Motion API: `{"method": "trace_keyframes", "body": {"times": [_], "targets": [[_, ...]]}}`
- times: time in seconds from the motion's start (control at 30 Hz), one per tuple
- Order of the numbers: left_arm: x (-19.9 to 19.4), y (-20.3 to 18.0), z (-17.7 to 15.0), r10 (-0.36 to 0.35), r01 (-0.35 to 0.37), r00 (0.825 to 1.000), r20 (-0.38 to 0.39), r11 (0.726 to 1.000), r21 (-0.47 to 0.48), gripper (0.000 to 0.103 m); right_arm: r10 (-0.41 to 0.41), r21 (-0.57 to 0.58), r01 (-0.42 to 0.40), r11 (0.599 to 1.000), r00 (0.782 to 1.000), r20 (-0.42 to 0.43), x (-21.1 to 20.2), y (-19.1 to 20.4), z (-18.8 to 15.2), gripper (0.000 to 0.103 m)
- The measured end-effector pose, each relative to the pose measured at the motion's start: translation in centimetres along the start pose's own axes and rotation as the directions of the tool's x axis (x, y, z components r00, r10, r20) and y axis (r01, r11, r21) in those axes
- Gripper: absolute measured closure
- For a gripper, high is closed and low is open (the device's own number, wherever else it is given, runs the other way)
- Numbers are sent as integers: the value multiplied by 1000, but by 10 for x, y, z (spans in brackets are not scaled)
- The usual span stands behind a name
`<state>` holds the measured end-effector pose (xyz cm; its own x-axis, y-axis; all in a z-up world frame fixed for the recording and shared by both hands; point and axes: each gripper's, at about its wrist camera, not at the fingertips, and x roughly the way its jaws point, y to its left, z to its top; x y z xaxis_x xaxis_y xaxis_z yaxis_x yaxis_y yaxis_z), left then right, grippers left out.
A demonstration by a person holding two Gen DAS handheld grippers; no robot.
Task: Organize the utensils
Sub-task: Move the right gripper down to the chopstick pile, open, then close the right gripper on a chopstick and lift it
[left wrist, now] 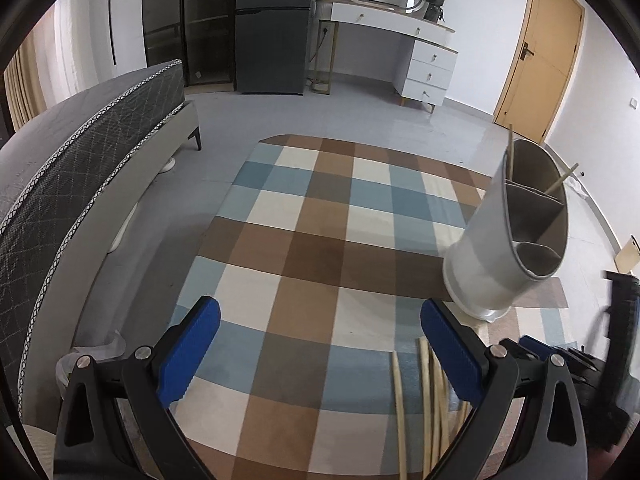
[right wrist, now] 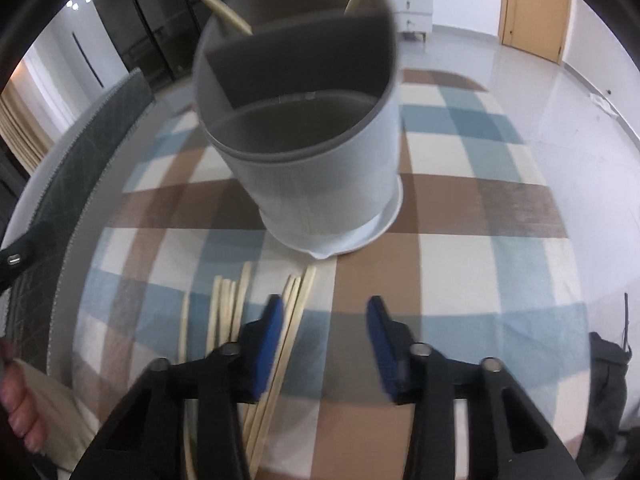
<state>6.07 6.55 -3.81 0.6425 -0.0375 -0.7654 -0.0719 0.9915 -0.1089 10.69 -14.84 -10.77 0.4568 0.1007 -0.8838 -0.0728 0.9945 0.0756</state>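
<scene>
A grey divided utensil holder (left wrist: pixel 508 236) stands on the checked cloth at the right, with two chopsticks (left wrist: pixel 560 180) in its far compartment. It also shows close ahead in the right wrist view (right wrist: pixel 320 168). Several loose wooden chopsticks (right wrist: pixel 236 308) lie on the cloth in front of it; they also show in the left wrist view (left wrist: pixel 428 400). My left gripper (left wrist: pixel 320 328) is open and empty over the cloth, left of the holder. My right gripper (right wrist: pixel 324 332) is open and empty, its left finger over the loose chopsticks.
The table (left wrist: pixel 312 216) carries a blue, brown and cream checked cloth. A grey bed (left wrist: pixel 88 152) runs along the left. A dark fridge (left wrist: pixel 272 28), a white dresser (left wrist: pixel 416 52) and a wooden door (left wrist: pixel 540 48) stand behind.
</scene>
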Motion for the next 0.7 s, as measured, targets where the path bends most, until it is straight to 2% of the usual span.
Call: {"method": "trace_keyframes", "body": {"times": [0.07, 0.23, 0.37, 0.5, 0.7], "targets": [[2, 4, 1, -2, 2, 1000, -7, 1000, -14, 5, -18, -19, 18, 1000, 1000, -9, 10, 5, 3, 79], [7, 11, 4, -14, 13, 999, -32, 998, -53, 5, -37, -41, 36, 998, 999, -32, 26, 13, 5, 80], [9, 11, 6, 16, -17, 1000, -24, 999, -46, 5, -66, -34, 64, 997, 997, -32, 30, 14, 4, 80], [8, 10, 7, 26, -27, 1000, -12, 999, -32, 5, -106, -85, 104, 991, 994, -27, 29, 23, 2, 82], [6, 9, 9, 34, -33, 999, 8, 999, -19, 5, -135, -109, 130, 986, 990, -41, 27, 28, -5, 90]]}}
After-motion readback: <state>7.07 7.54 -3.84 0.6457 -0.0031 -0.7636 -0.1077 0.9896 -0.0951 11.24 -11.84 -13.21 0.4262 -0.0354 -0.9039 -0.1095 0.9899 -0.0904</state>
